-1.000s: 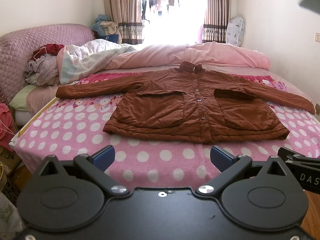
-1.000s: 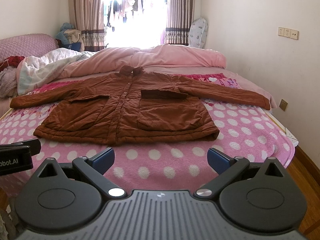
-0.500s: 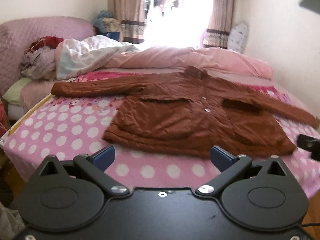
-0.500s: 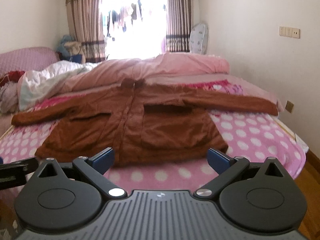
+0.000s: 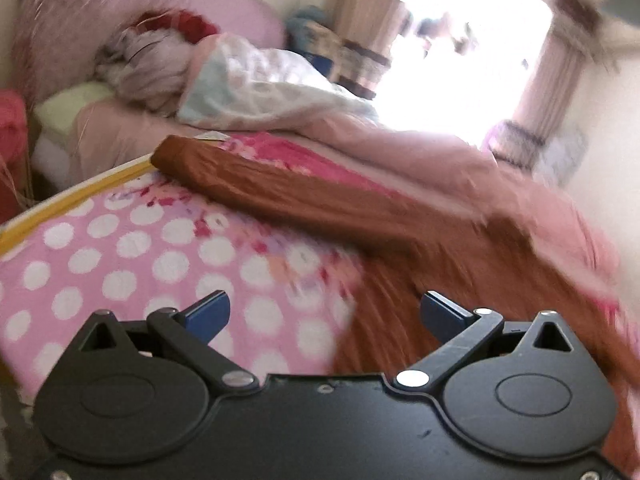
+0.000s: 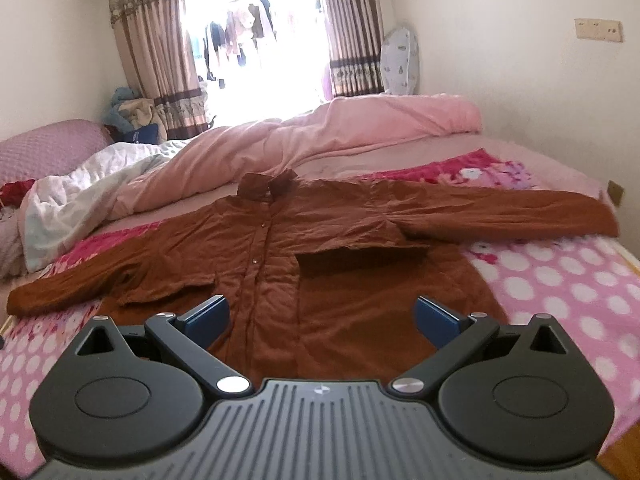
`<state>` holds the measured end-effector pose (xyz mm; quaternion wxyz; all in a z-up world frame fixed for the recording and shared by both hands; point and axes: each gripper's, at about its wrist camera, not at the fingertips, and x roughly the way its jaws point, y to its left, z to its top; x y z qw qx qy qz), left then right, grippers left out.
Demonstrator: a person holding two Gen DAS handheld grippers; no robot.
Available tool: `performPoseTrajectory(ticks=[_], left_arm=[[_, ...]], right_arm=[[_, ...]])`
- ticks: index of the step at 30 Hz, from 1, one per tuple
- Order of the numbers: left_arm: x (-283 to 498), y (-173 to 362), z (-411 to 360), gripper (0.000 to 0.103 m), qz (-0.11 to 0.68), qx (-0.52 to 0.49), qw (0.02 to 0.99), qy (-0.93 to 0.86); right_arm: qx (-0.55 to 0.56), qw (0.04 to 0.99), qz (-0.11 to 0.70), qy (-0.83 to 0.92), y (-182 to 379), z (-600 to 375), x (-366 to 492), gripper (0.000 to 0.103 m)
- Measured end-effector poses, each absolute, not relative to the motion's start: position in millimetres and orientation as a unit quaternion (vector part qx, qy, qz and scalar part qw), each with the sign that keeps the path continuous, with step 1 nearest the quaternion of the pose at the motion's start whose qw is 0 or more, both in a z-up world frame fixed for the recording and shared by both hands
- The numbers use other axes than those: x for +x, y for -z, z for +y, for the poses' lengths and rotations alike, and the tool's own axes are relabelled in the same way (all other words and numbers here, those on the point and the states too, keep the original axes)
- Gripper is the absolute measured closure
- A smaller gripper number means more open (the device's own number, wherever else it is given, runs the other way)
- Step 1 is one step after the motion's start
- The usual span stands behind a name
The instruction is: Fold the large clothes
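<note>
Brown jacket (image 6: 304,264) is lying spread flat across the bed (image 6: 560,288), cuffs nearing its side edges. Left gripper (image 5: 324,312) and right gripper (image 6: 322,314) are hovering released, empty. Risk: padded fabric slipping or bunching.

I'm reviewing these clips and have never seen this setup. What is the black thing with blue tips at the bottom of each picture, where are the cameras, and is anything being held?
No robot arm here: a person carries a two-finger gripper in each hand, and each gripper has a fisheye camera looking forward along its fingers. The black plates and blue fingertips are the grippers themselves: the left gripper in one picture, the right gripper in the other. Both are open and hold nothing. A brown padded jacket lies spread front-up on the pink polka-dot blanket, sleeves stretched sideways. The blurred left view faces one sleeve. A pink duvet is bunched behind.
</note>
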<state>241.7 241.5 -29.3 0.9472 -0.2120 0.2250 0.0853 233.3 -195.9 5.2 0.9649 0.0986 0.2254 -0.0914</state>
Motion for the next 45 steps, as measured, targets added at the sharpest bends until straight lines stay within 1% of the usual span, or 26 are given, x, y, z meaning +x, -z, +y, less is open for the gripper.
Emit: performPoseTrajectory(ticks=[5, 8, 12, 17, 19, 21, 22, 25, 26, 28, 29, 30, 31, 33, 35, 40, 45], left_arm=[[305, 45, 321, 0.003, 0.191, -0.302, 0.926, -0.121], [343, 58, 368, 0.003, 0.182, -0.350, 0.906, -0.157], [383, 75, 410, 0.004, 0.165, -0.368, 0.894, -0.196], [421, 101, 451, 0.005, 0.154, -0.431, 0.861, -0.220], [432, 109, 458, 0.014, 0.157, -0.442, 0.851, -0.235], [445, 116, 466, 0.040, 0.159, -0.448, 0.845, -0.247], [452, 117, 469, 0.042, 0.158, -0.445, 0.844, -0.253], [464, 119, 475, 0.042, 0.154, -0.452, 0.842, -0.249], [467, 119, 478, 0.045, 0.153, -0.455, 0.841, -0.250], [471, 119, 482, 0.057, 0.153, -0.460, 0.839, -0.247], [473, 120, 485, 0.068, 0.155, -0.465, 0.836, -0.247], [474, 121, 487, 0.077, 0.155, -0.468, 0.834, -0.247], [474, 121, 487, 0.080, 0.154, -0.469, 0.834, -0.244], [473, 115, 484, 0.089, 0.147, -0.466, 0.840, -0.238], [469, 104, 475, 0.092, 0.133, -0.460, 0.849, -0.222], [473, 54, 435, 0.092, 0.097, -0.452, 0.875, -0.145], [489, -7, 341, 0.092, 0.082, -0.423, 0.902, -0.017]], right_arm=[[0.084, 0.959, 0.252, 0.096, 0, -195, 296, 0.000], [0.073, 0.961, 0.251, 0.093, 4, -190, 330, 0.000], [0.056, 0.965, 0.243, 0.081, 14, -185, 371, 0.000], [0.048, 0.961, 0.262, 0.071, 27, -182, 407, 0.000], [0.050, 0.959, 0.269, 0.067, 32, -182, 417, 0.000], [0.052, 0.958, 0.275, 0.068, 37, -181, 425, 0.000], [0.052, 0.956, 0.280, 0.069, 40, -181, 429, 0.000], [0.054, 0.952, 0.292, 0.067, 46, -182, 439, 0.000], [0.053, 0.951, 0.296, 0.067, 47, -182, 444, 0.000], [0.052, 0.950, 0.300, 0.070, 50, -182, 449, 0.000], [0.052, 0.949, 0.302, 0.070, 52, -182, 450, 0.000], [0.052, 0.949, 0.304, 0.070, 53, -182, 453, 0.000], [0.054, 0.948, 0.305, 0.069, 53, -182, 453, 0.000], [0.055, 0.948, 0.306, 0.067, 55, -184, 455, 0.000], [0.052, 0.947, 0.308, 0.071, 55, -186, 455, 0.000], [0.059, 0.947, 0.308, 0.074, 51, -194, 449, 0.000], [0.069, 0.949, 0.298, 0.077, 42, -207, 434, 0.000]])
